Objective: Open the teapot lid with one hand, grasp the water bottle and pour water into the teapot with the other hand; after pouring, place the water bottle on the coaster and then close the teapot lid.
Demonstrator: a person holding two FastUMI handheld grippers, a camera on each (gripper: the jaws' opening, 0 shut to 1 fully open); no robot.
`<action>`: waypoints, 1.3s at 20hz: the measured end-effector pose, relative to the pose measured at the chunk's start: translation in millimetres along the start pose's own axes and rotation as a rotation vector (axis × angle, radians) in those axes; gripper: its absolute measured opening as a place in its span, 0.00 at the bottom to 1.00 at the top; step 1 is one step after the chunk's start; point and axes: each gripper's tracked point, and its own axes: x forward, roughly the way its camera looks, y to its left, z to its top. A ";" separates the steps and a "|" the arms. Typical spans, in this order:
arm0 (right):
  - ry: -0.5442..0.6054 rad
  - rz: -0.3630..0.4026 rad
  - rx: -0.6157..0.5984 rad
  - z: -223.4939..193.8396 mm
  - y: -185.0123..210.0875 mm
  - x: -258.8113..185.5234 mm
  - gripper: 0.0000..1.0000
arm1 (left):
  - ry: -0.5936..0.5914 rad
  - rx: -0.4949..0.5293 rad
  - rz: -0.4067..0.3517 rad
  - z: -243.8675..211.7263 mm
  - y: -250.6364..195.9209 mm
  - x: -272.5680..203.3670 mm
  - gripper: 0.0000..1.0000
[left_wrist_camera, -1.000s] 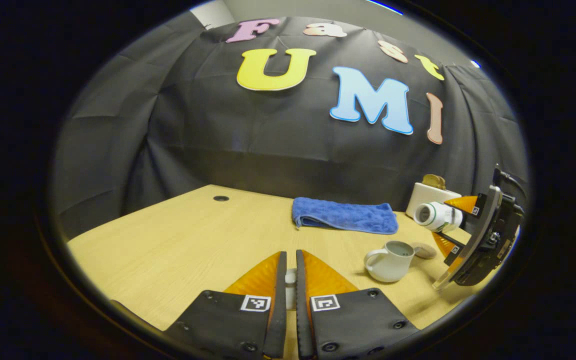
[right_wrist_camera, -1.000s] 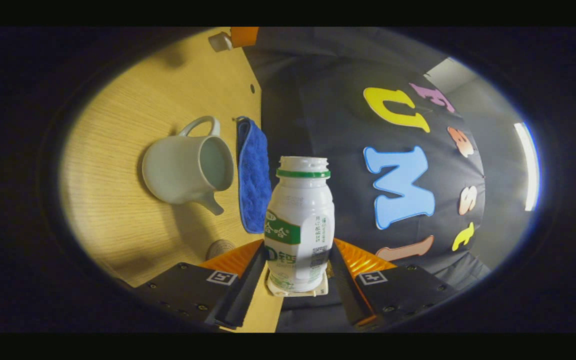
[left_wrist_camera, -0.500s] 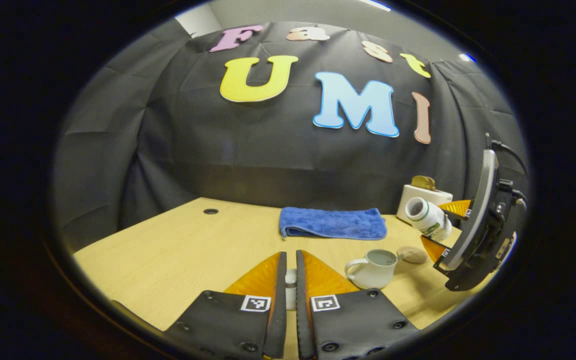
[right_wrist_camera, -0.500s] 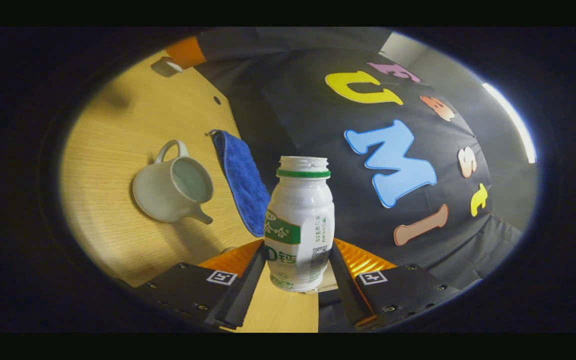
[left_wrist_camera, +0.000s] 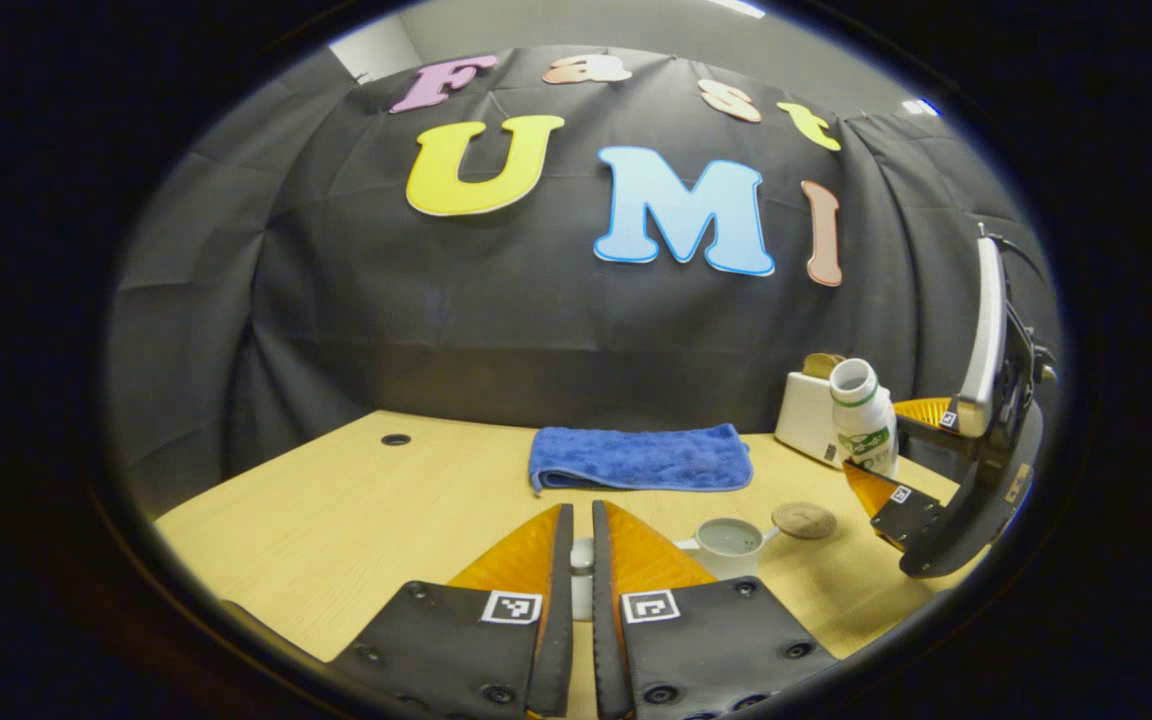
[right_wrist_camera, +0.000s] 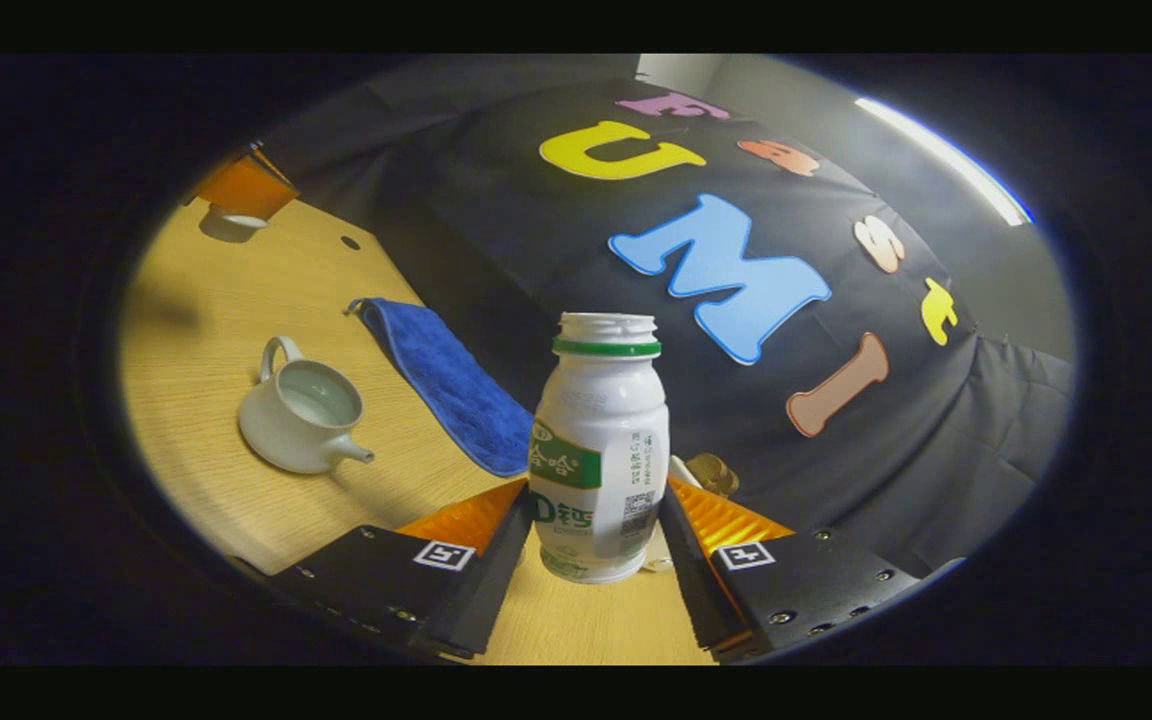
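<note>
Left gripper view, wooden table (left_wrist_camera: 356, 500), blue towel (left_wrist_camera: 641, 458)

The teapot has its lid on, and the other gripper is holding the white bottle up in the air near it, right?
Not quite. The teapot has its lid off: the right gripper view looks straight into its open top. The left gripper pinches a small white piece, apparently the lid. The rest is right: the right gripper holds the white bottle up near it.
</note>
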 end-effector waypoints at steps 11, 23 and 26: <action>0.053 -0.059 0.081 -49.6 -47.6 -0.2 0.73 | 0.032 0.047 -0.068 -2.2 -59.0 37.7 0.16; 0.125 -0.114 0.131 -116.9 -87.5 -2.6 0.73 | 0.079 0.113 -0.123 -27.4 -122.2 81.7 0.16; 0.137 -0.125 0.132 -128.2 -94.7 -3.8 0.73 | 0.091 0.113 -0.115 -32.1 -123.7 90.4 0.16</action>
